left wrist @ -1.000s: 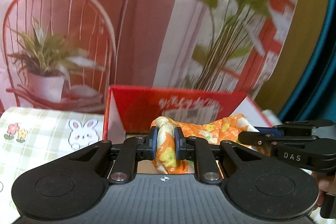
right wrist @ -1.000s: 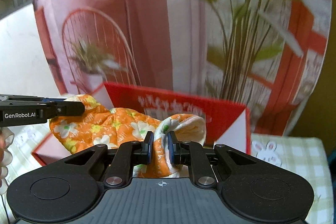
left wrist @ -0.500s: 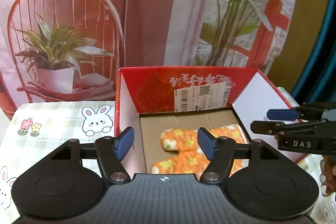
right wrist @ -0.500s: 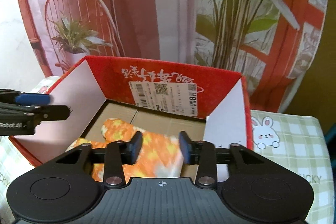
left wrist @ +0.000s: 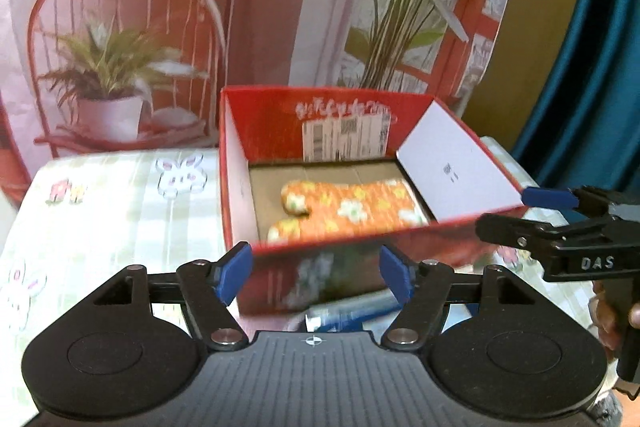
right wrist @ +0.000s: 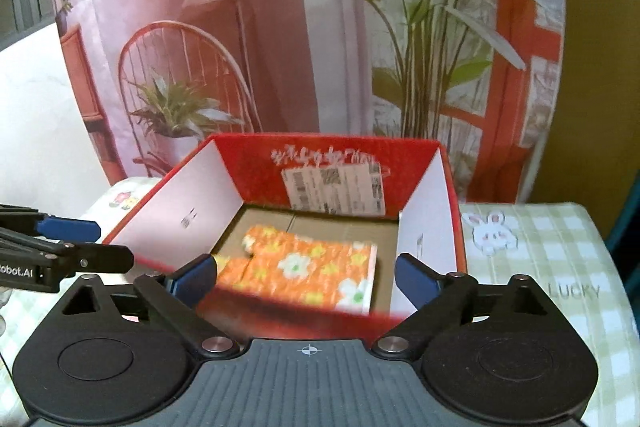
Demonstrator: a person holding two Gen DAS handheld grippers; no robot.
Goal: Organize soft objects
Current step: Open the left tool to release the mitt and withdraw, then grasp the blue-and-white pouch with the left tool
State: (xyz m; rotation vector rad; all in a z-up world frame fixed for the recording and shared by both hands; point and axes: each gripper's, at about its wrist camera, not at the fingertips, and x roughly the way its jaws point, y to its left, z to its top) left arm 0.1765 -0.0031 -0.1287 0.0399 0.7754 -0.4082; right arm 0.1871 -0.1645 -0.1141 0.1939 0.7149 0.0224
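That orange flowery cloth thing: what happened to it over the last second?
A second ago both hand-held grippers pinched the orange mitt above the red box. They let go, and it now lies flat on the box floor. The left hand-held gripper and right hand-held gripper have opened wide and pulled back toward the box's near side. The box and checked cloth stayed put.

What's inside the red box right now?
An orange flowered cloth lies flat on the cardboard floor of the red box. The near wall hides the cloth's front edge, and anything beneath the cloth cannot be seen.
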